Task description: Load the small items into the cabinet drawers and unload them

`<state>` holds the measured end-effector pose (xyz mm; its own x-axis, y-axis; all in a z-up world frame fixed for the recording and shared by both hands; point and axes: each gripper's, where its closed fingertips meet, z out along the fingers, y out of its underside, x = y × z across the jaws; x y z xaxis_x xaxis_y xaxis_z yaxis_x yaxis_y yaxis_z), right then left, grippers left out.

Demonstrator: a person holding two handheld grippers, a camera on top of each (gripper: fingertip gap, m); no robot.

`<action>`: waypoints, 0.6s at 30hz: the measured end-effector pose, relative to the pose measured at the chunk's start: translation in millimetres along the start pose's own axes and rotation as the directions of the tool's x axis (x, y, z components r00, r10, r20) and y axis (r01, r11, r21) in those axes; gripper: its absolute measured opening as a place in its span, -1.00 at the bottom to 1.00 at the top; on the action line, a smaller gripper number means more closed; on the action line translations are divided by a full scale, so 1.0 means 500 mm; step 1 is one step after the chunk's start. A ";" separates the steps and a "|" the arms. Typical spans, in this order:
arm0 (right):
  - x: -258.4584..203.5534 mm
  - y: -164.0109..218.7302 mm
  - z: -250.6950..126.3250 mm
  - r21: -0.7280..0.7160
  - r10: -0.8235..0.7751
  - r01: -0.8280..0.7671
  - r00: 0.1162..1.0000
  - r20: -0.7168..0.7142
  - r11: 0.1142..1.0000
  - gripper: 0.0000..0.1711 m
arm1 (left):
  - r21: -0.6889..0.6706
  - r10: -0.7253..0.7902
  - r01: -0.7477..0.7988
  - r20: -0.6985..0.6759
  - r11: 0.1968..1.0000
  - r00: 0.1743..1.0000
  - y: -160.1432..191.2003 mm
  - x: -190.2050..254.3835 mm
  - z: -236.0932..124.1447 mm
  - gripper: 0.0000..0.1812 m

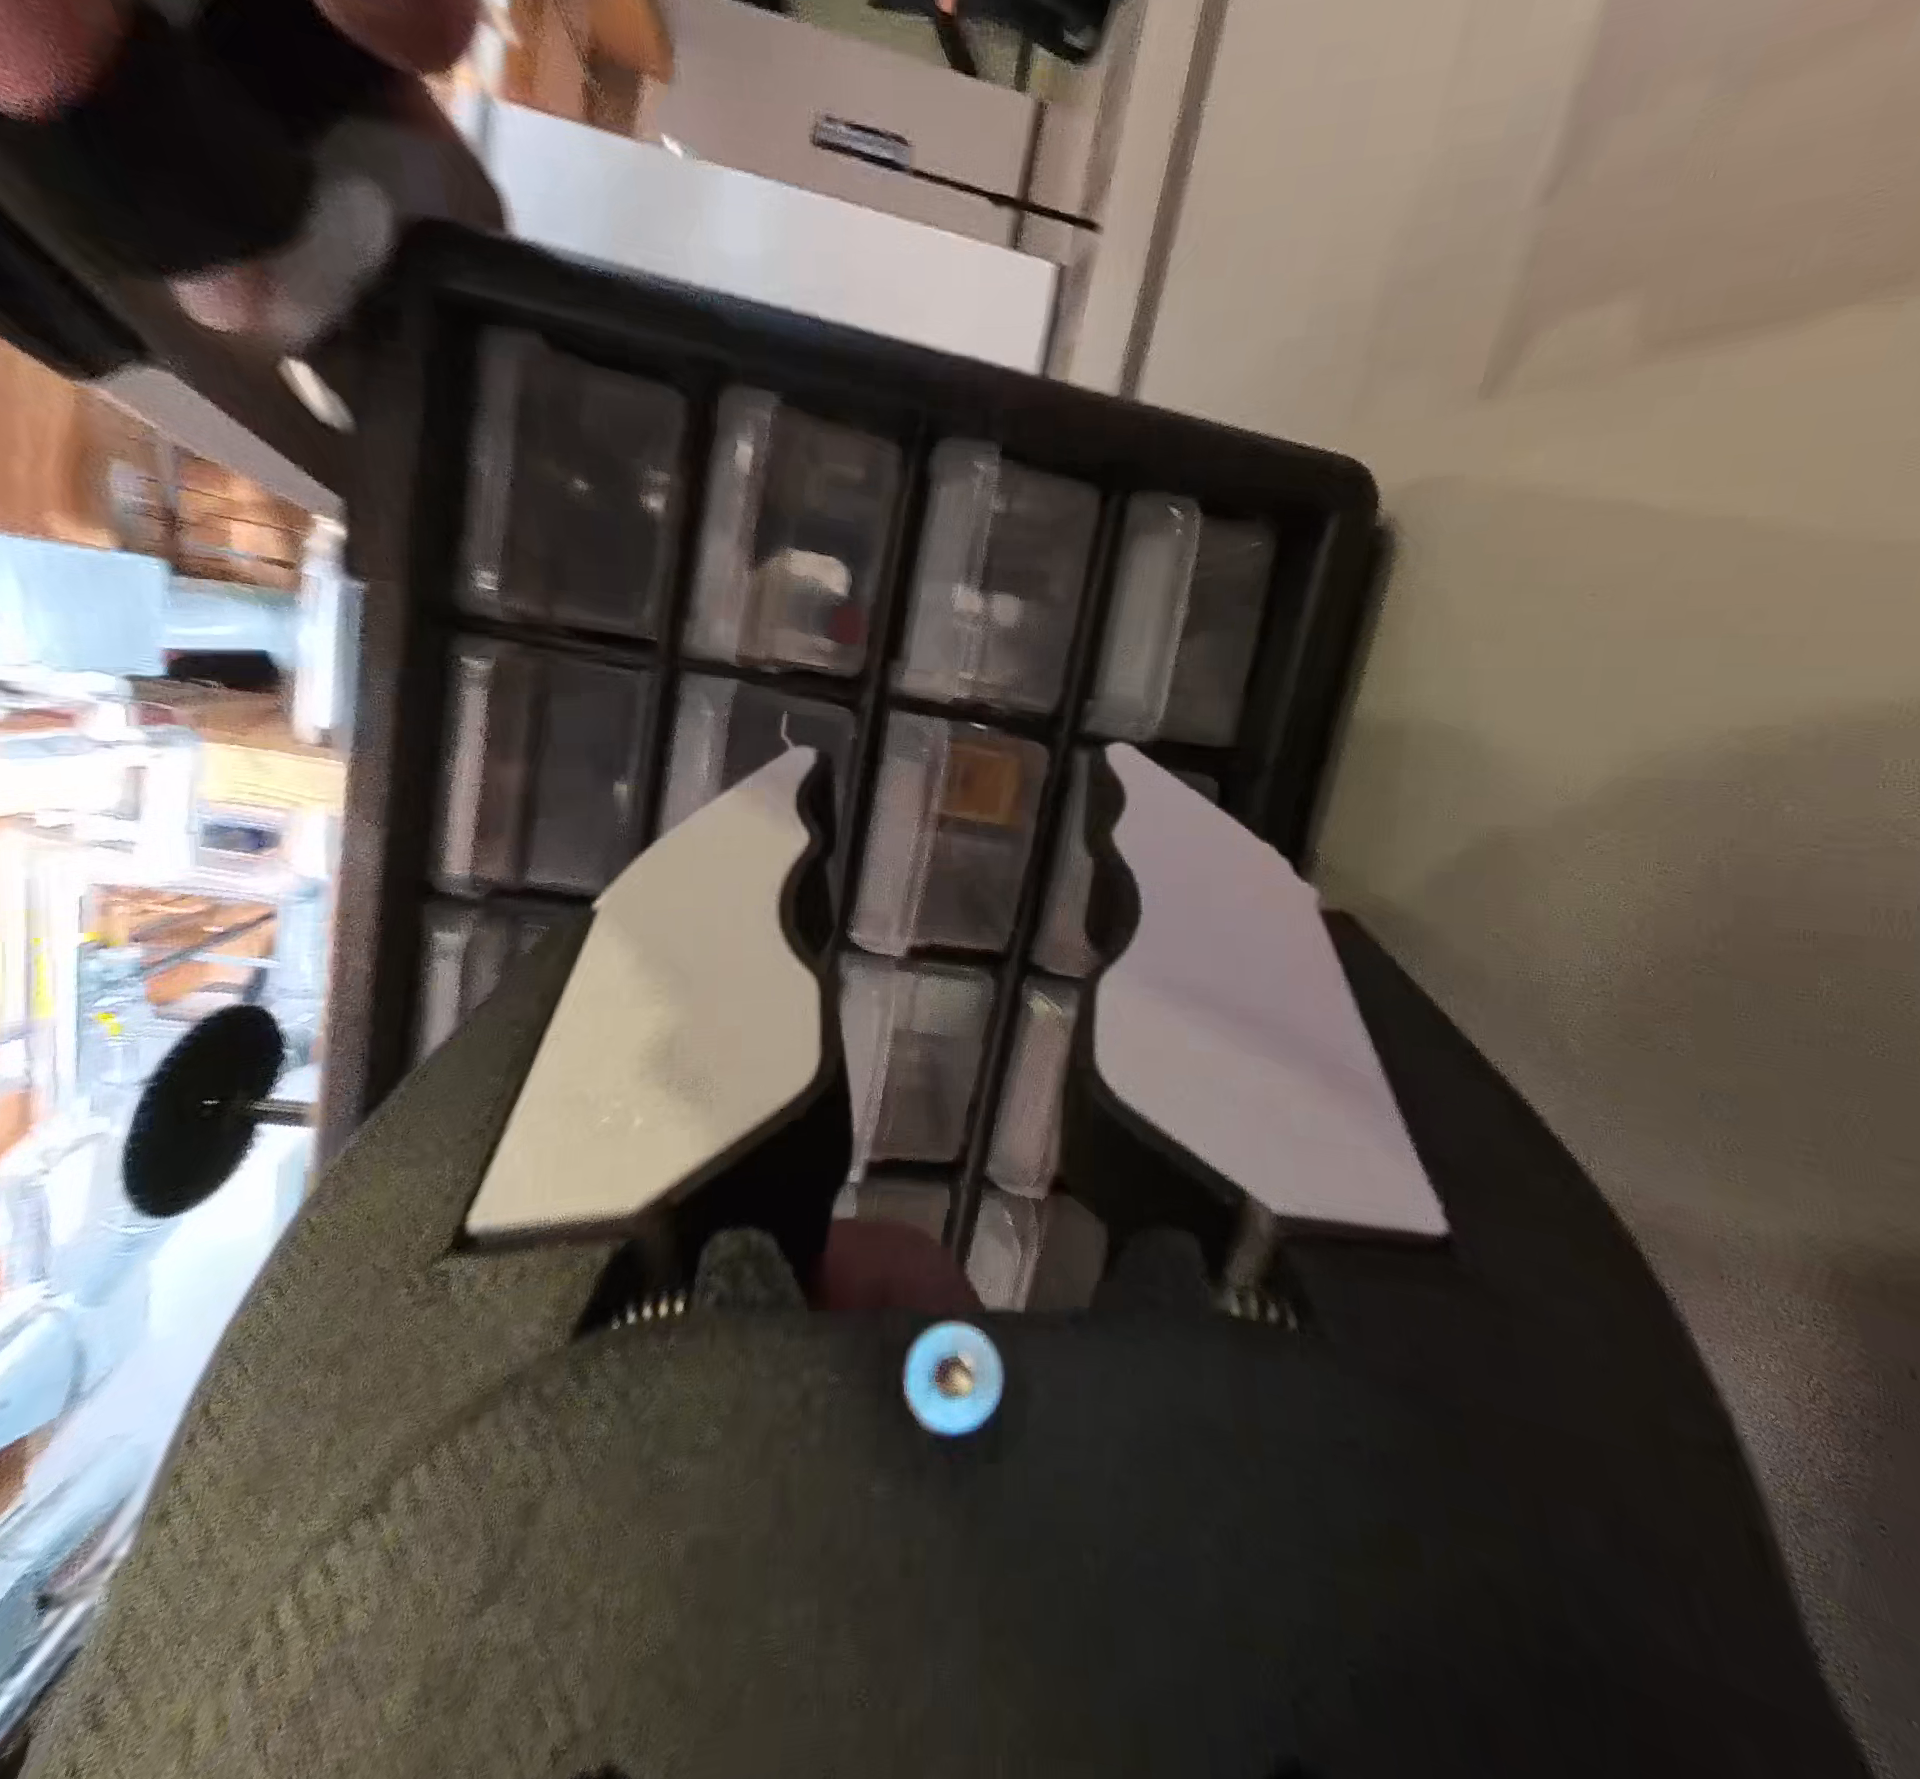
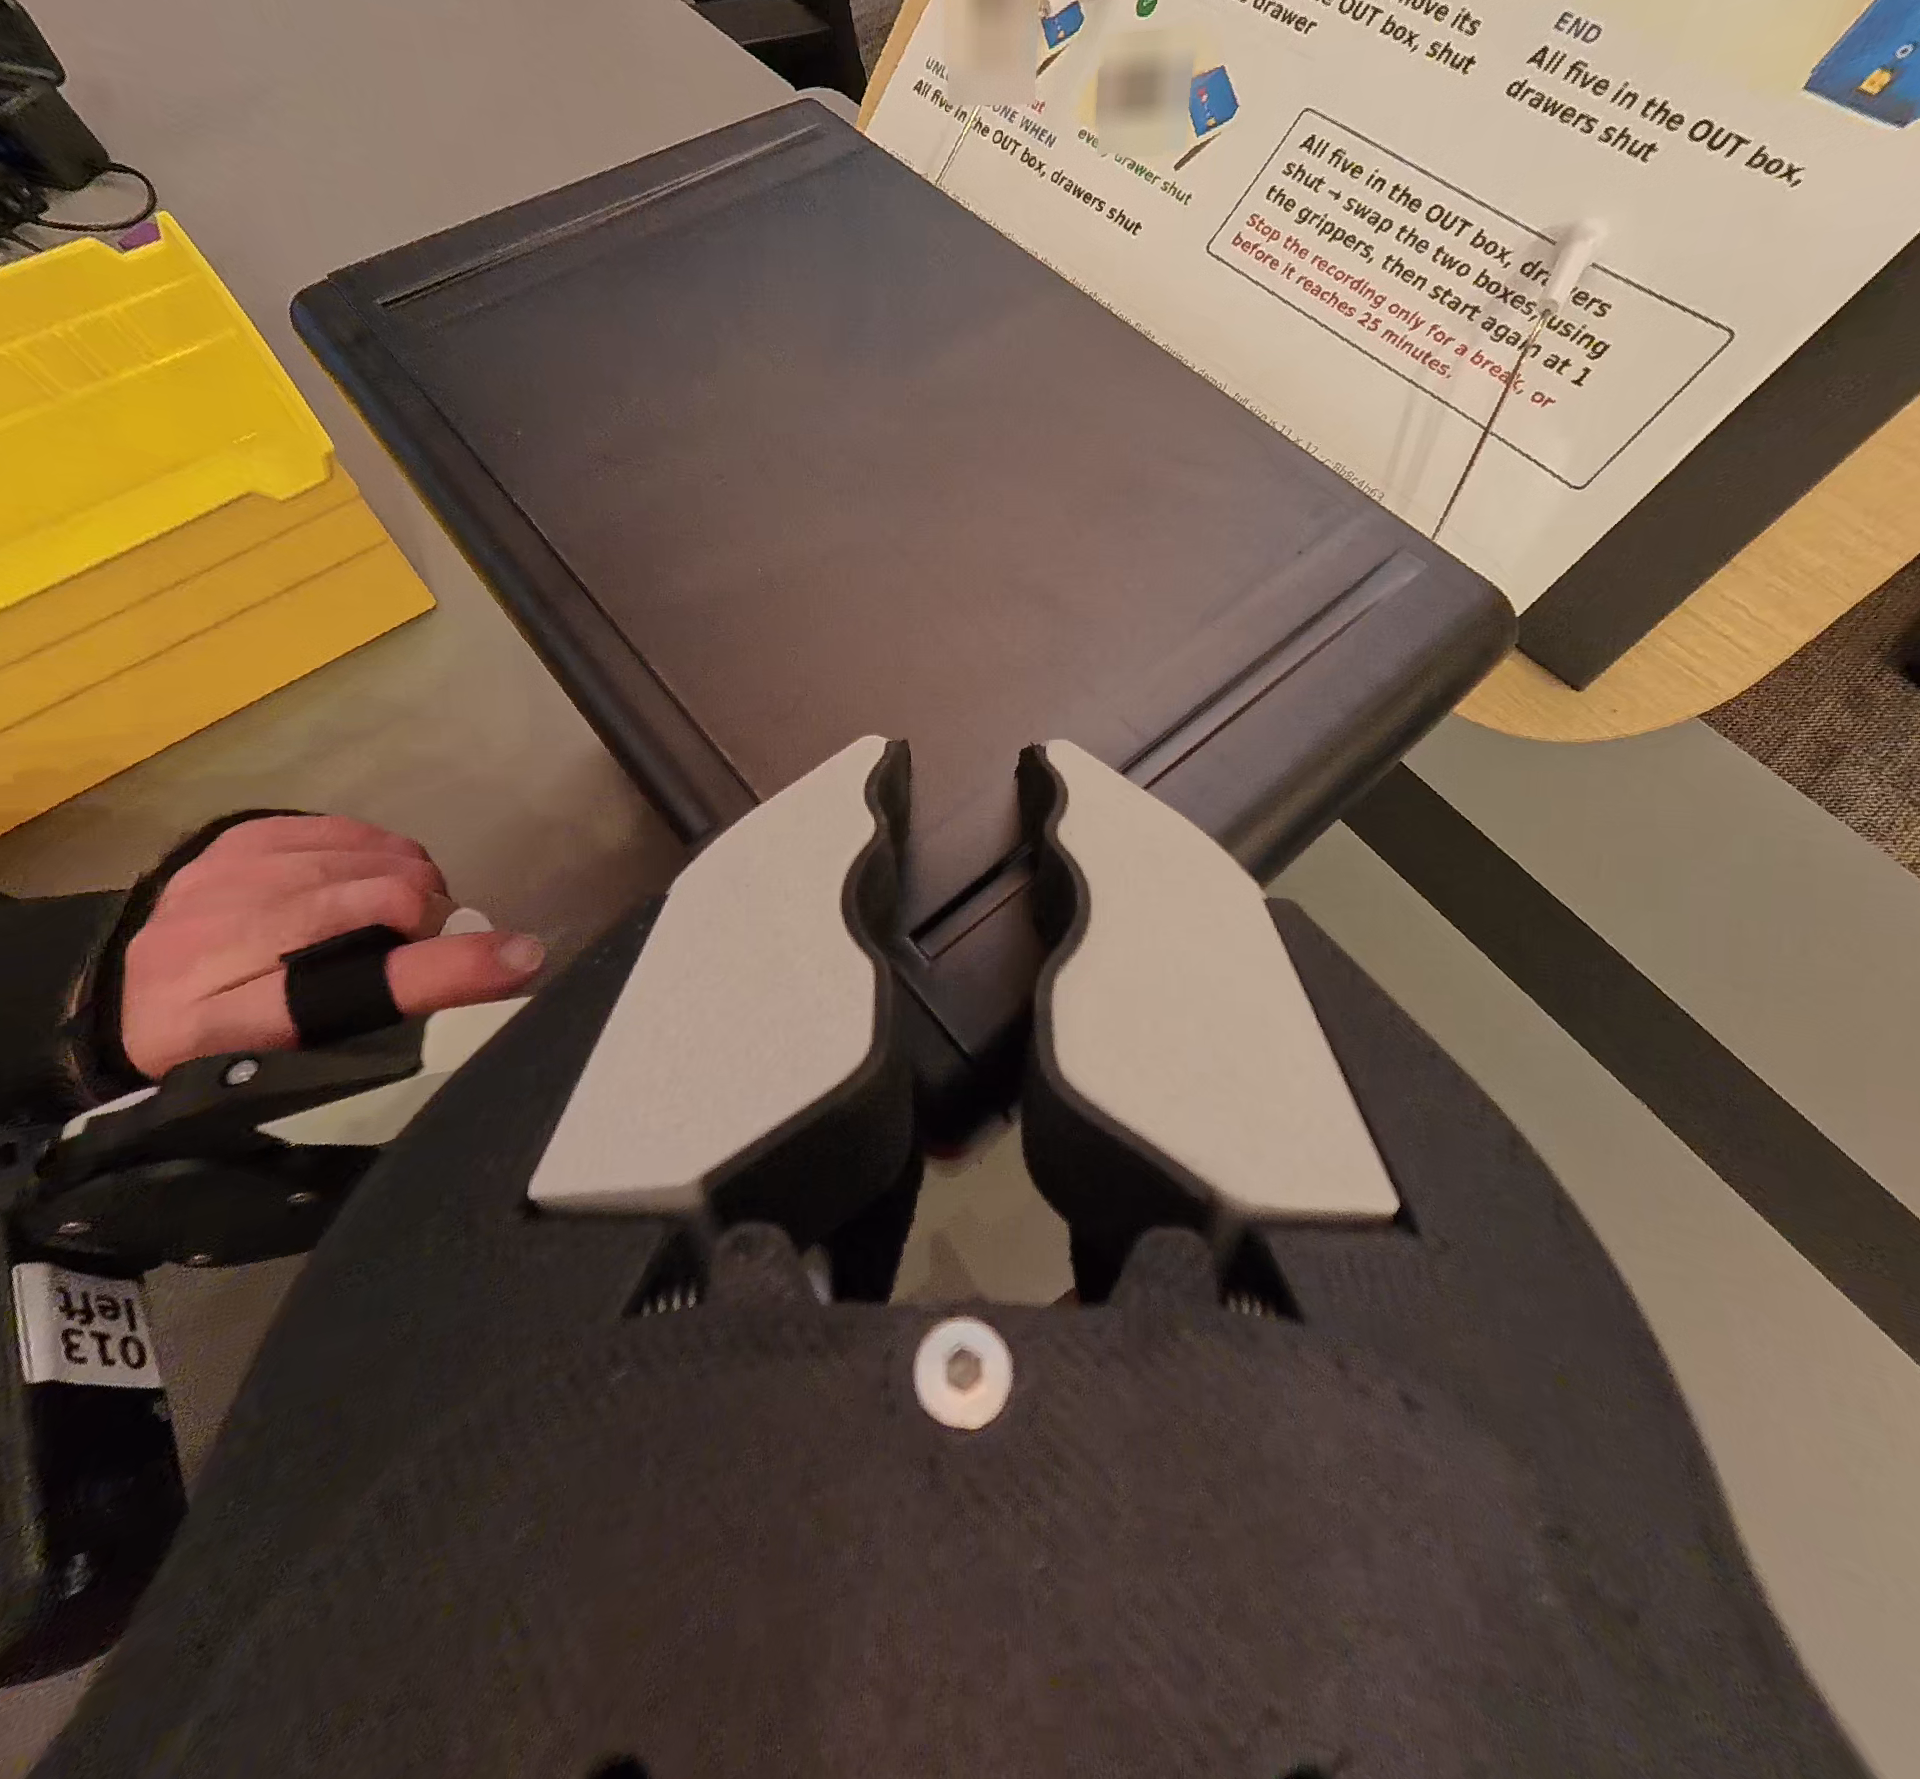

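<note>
The black cabinet [image 1: 405, 690] with several clear drawers fills the left wrist view, which is rolled sideways. The drawers look shut. My left gripper [image 1: 958, 761] is open and empty, close to the cabinet front. A drawer holding an orange-brown item [image 1: 982, 779] shows between its fingers. Another drawer [image 1: 800, 576] holds something white and red. In the right wrist view my right gripper [image 2: 964, 750] hovers over the near corner of the cabinet's flat top [image 2: 883, 441]; its jaws stand a narrow gap apart with nothing between them. It shows blurred at top left in the left wrist view [image 1: 239, 202].
A yellow bin [image 2: 135, 441] sits on the grey table [image 2: 312, 15] left of the cabinet. A printed instruction board [image 2: 1455, 171] leans behind the cabinet on the right. A hand [image 2: 281, 940] holds the left gripper at the cabinet's left. White boxes [image 1: 831, 202] stand beyond the cabinet.
</note>
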<state>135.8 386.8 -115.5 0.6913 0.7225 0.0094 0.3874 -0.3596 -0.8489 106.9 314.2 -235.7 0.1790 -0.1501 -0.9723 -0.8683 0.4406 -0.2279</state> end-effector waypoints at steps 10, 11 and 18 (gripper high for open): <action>0.000 0.000 0.000 0.002 0.002 -0.002 1.000 -0.005 1.000 -0.76 | -0.091 -0.026 0.020 -0.055 0.996 0.998 0.016 0.007 0.036 -0.47; 0.000 0.000 0.000 0.003 0.002 -0.002 1.000 -0.004 1.000 -0.76 | -0.077 -0.004 0.001 -0.041 0.997 0.999 0.005 0.005 0.038 -0.45; 0.000 0.001 -0.001 0.004 0.001 -0.001 1.000 -0.006 1.000 -0.76 | -0.139 0.016 -0.012 0.034 0.990 0.999 -0.006 -0.007 0.092 -0.53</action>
<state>136.1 386.5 -115.6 0.6954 0.7186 0.0120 0.3843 -0.3576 -0.8511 129.9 354.2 -233.9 0.1804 -0.1128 -0.9771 -0.9262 0.3150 -0.2073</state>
